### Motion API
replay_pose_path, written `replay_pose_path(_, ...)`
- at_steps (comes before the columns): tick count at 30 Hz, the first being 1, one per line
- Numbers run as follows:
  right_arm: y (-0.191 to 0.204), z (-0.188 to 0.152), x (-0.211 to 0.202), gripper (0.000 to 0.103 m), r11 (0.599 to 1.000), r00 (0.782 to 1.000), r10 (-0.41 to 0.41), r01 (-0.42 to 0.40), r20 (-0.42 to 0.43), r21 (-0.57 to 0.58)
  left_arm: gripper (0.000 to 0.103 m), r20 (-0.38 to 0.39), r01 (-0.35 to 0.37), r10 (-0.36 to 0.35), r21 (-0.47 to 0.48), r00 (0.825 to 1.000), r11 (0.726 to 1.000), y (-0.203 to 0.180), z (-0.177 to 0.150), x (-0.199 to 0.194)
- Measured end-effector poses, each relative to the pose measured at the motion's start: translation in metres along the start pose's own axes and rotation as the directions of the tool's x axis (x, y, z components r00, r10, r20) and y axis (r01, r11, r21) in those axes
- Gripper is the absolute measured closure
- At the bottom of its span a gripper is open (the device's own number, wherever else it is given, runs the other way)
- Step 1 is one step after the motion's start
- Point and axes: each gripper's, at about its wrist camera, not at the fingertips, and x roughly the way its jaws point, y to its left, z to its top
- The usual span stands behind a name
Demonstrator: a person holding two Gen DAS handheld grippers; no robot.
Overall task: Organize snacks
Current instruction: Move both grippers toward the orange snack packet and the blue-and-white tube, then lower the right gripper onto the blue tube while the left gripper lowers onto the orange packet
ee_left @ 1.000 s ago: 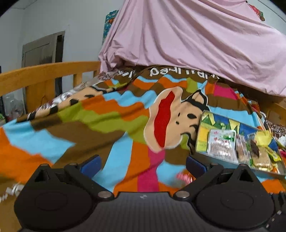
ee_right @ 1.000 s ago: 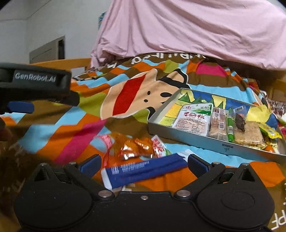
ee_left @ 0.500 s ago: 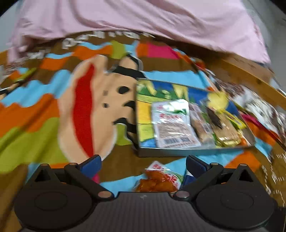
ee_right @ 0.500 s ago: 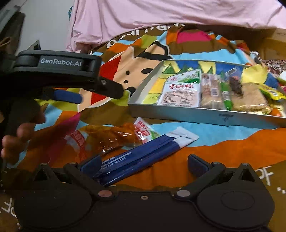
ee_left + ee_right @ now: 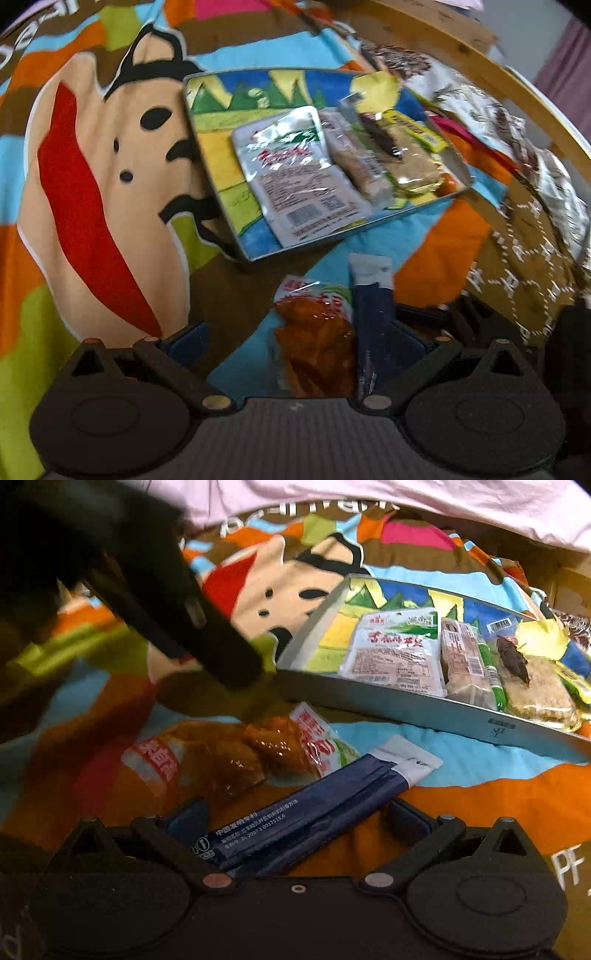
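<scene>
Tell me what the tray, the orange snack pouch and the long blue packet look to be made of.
Tray: probably thin metal, its grey matte wall straight and crisp-edged, with a printed colour picture inside.
Orange snack pouch: clear glossy plastic film; bright highlights, contents visible through it.
Long blue packet: likely laminated film or foil, smooth with a dull sheen, flat seams and printed text.

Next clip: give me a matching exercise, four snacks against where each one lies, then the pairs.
Things:
1. white packet with red lettering
2. orange snack bag
3. dark blue stick packet
4. yellow wrapper

Places:
A. on the blanket, between the right gripper's open fingers
B. in the tray, at its far right end
C. on the blanket, between the tray and the blue packet
D. in the tray, leftmost of the packets there

Pairs: 1-D, 2-C, 3-A, 4-B
</scene>
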Motion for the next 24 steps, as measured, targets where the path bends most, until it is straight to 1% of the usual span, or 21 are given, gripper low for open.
replay_pose_path(2, 0.002, 0.008, 0.001, 0.001, 1.000, 0.999, -0.015, 0.015, -0.040, 0.022, 0.001, 0.022, 0.006, -0.005, -0.020, 1.000, 1.000, 0.000, -0.002, -0.013)
replay_pose_path(3, 0.005, 0.012, 0.003, 0.001, 1.000, 0.998, -0.025, 0.026, -0.065, 0.012, 0.001, 0.033, 0.008, -0.007, -0.034, 0.999, 0.999, 0.000, -0.002, -0.018)
replay_pose_path(4, 0.007, 0.015, 0.006, 0.001, 0.999, 0.996, -0.038, 0.038, -0.081, -0.003, 0.001, 0.045, 0.003, -0.001, -0.044, 0.999, 0.999, -0.001, -0.003, -0.021)
replay_pose_path(5, 0.010, 0.016, 0.008, 0.001, 0.999, 0.995, -0.052, 0.051, -0.087, -0.017, 0.001, 0.061, -0.020, 0.024, -0.065, 0.998, 0.998, -0.002, -0.006, -0.024)
replay_pose_path(8, 0.015, 0.014, 0.012, 0.001, 0.997, 0.994, -0.075, 0.072, -0.085, -0.035, 0.001, 0.101, -0.046, 0.060, -0.135, 0.993, 0.990, -0.001, -0.015, -0.024)
replay_pose_path(10, 0.016, 0.009, 0.009, 0.001, 0.995, 0.996, -0.074, 0.070, -0.058, -0.072, 0.001, 0.123, -0.038, 0.059, -0.170, 0.991, 0.985, 0.002, -0.021, -0.018)
replay_pose_path(13, 0.006, -0.001, -0.003, 0.001, 0.988, 0.996, -0.083, 0.080, -0.018, -0.136, 0.001, 0.177, -0.036, 0.070, -0.189, 0.982, 0.981, -0.001, -0.030, -0.001)
replay_pose_path(14, -0.002, -0.007, -0.008, 0.002, 0.982, 0.994, -0.106, 0.103, -0.011, -0.159, 0.001, 0.199, -0.041, 0.080, -0.190, 0.977, 0.981, -0.004, -0.033, 0.006)
replay_pose_path(15, -0.011, -0.011, -0.013, 0.002, 0.982, 0.995, -0.100, 0.098, -0.002, -0.163, 0.001, 0.215, -0.053, 0.093, -0.187, 0.972, 0.981, -0.010, -0.035, 0.014)
replay_pose_path(16, -0.022, -0.015, -0.019, 0.002, 0.983, 0.997, -0.081, 0.080, 0.005, -0.162, 0.001, 0.214, -0.063, 0.101, -0.179, 0.972, 0.982, -0.015, -0.036, 0.020)
replay_pose_path(17, -0.029, -0.017, -0.024, 0.002, 0.982, 0.997, -0.074, 0.074, 0.007, -0.172, 0.001, 0.194, -0.080, 0.109, -0.156, 0.975, 0.985, -0.023, -0.036, 0.026)
replay_pose_path(19, -0.042, -0.020, -0.036, 0.002, 0.976, 0.996, -0.086, 0.088, 0.019, -0.201, 0.004, 0.152, -0.117, 0.131, -0.097, 0.980, 0.988, -0.036, -0.039, 0.035)
replay_pose_path(20, -0.046, -0.022, -0.040, 0.003, 0.975, 0.996, -0.083, 0.084, 0.010, -0.208, 0.004, 0.141, -0.130, 0.138, -0.061, 0.980, 0.990, -0.042, -0.042, 0.038)
replay_pose_path(22, -0.055, -0.025, -0.049, 0.003, 0.974, 0.996, -0.092, 0.091, 0.005, -0.209, 0.005, 0.145, -0.156, 0.156, -0.014, 0.977, 0.988, -0.048, -0.048, 0.038)
replay_pose_path(23, -0.057, -0.026, -0.053, 0.003, 0.974, 0.996, -0.085, 0.085, 0.007, -0.209, 0.005, 0.151, -0.170, 0.169, -0.010, 0.974, 0.985, -0.048, -0.051, 0.038)
replay_pose_path(24, -0.060, -0.027, -0.055, 0.003, 0.975, 0.998, -0.068, 0.070, 0.015, -0.209, 0.005, 0.152, -0.181, 0.184, -0.031, 0.971, 0.983, -0.045, -0.053, 0.038)
